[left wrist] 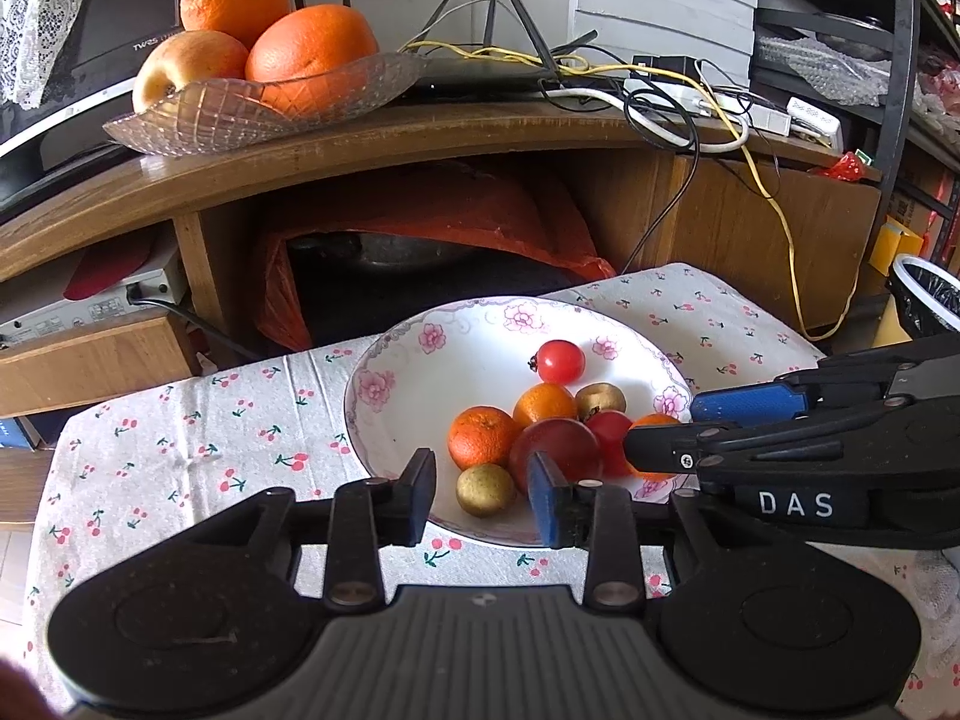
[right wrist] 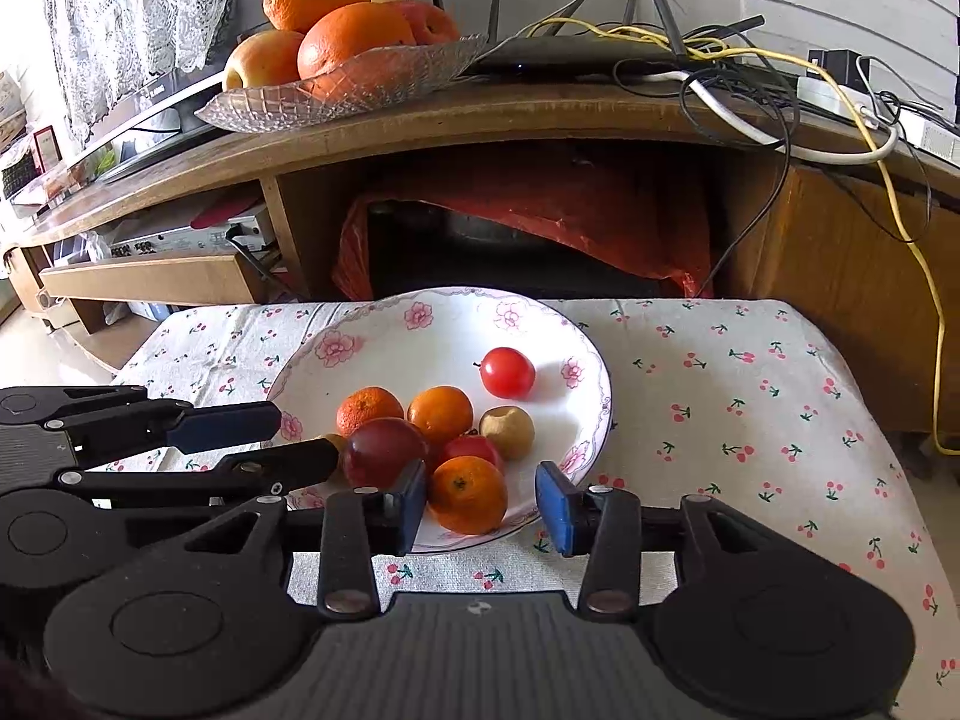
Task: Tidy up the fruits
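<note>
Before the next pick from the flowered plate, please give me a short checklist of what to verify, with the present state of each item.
1. Left gripper open, holding nothing: ok.
2. Right gripper open, holding nothing: ok.
3. Small orange lies between the right gripper's fingers: ok.
4. Fruits on the flowered plate are apart enough for a clean grasp: not ok, most touch each other.
5. The two grippers keep clear of each other over the plate: cannot tell.
6. Room left in the glass dish: cannot tell.
</note>
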A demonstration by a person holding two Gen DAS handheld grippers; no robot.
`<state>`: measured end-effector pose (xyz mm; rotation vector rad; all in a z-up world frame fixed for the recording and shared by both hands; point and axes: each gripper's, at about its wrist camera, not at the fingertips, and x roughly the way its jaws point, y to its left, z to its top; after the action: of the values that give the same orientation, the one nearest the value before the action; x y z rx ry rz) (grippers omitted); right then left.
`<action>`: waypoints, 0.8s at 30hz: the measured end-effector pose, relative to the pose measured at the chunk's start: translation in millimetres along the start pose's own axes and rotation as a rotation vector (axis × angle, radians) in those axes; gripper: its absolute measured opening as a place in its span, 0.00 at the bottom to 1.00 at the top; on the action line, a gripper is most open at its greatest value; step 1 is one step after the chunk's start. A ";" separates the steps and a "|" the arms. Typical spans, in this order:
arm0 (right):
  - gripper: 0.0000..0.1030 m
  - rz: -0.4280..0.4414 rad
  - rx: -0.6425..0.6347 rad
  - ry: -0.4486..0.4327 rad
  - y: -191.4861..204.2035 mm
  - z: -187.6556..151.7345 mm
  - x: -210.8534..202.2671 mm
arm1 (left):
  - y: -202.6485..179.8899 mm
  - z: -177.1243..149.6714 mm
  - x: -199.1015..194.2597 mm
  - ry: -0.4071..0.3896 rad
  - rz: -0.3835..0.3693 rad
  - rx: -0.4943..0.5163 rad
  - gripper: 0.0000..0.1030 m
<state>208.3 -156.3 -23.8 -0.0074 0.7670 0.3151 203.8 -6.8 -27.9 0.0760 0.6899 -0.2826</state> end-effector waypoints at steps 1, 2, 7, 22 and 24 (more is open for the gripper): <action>0.37 -0.002 0.002 -0.003 0.0 -0.1 -1.9 | -0.2 0.3 -1.5 -0.002 0.003 -0.002 0.44; 0.38 -0.004 0.004 -0.007 -0.1 -0.1 -3.9 | -0.3 0.4 -3.0 -0.003 0.004 -0.004 0.45; 0.40 -0.014 0.017 -0.027 0.1 -1.9 -17.2 | -2.9 0.1 -13.9 -0.007 0.023 -0.010 0.54; 0.44 -0.025 0.046 -0.070 18.8 -23.0 -81.8 | -12.7 -15.9 -67.1 -0.030 0.139 -0.065 0.98; 0.46 -0.032 0.050 -0.080 22.0 -27.4 -91.4 | -13.1 -18.3 -76.4 -0.035 0.135 -0.080 1.00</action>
<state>121.7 -164.0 21.3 0.0396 0.6943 0.2648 132.7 1.3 7.0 0.0408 0.6573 -0.1262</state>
